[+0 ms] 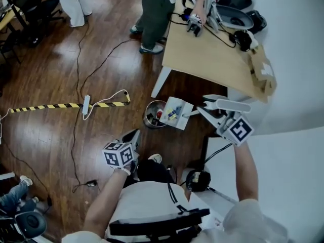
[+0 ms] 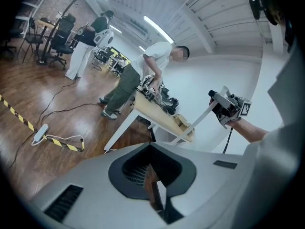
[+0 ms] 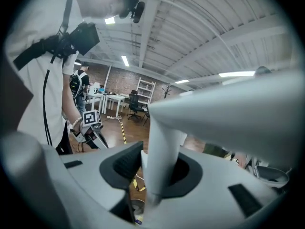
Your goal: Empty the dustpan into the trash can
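I see my right gripper (image 3: 153,178) clamped on the pale handle (image 3: 162,142) of the dustpan (image 3: 228,109), pan filling upper right, left gripper (image 3: 90,128) at left, wooden floor (image 3: 112,128) beyond.

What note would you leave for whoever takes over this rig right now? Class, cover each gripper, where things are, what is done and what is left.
Left gripper: shut, empty, off to the side of the work.
Right gripper: shut on the dustpan handle.
Dustpan: held at the right rim of the trash can, which stands on the floor; scraps show in the pan.
Done: pan is at the can.
Left: the pan looks unemptied; probably tip it further so the scraps slide in.
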Tool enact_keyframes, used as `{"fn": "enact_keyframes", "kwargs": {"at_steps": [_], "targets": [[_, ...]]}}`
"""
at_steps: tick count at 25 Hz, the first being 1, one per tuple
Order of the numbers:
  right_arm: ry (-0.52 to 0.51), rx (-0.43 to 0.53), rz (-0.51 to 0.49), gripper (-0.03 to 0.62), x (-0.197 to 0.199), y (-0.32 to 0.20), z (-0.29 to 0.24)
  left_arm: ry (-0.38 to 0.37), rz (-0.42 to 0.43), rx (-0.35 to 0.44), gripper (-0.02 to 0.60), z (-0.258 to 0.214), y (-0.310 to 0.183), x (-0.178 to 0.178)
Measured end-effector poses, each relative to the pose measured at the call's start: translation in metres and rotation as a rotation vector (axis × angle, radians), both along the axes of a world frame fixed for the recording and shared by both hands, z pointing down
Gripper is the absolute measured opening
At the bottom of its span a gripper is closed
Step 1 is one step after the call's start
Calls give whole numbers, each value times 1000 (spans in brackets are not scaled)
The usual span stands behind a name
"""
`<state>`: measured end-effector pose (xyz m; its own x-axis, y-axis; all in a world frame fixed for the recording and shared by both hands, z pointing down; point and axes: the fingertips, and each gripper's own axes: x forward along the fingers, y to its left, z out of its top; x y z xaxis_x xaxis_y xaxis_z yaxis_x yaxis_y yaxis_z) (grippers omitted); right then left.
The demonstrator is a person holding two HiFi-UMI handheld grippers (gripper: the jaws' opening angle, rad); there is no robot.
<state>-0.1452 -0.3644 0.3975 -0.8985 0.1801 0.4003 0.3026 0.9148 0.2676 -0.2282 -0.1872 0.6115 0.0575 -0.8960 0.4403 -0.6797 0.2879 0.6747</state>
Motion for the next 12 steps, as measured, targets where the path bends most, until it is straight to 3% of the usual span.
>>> {"fn": "enact_keyframes", "kwargs": {"at_steps": [12], "targets": [[92,38,-111,132,-58,40,13,19,-7,26,-12,-5,14,-8]]}}
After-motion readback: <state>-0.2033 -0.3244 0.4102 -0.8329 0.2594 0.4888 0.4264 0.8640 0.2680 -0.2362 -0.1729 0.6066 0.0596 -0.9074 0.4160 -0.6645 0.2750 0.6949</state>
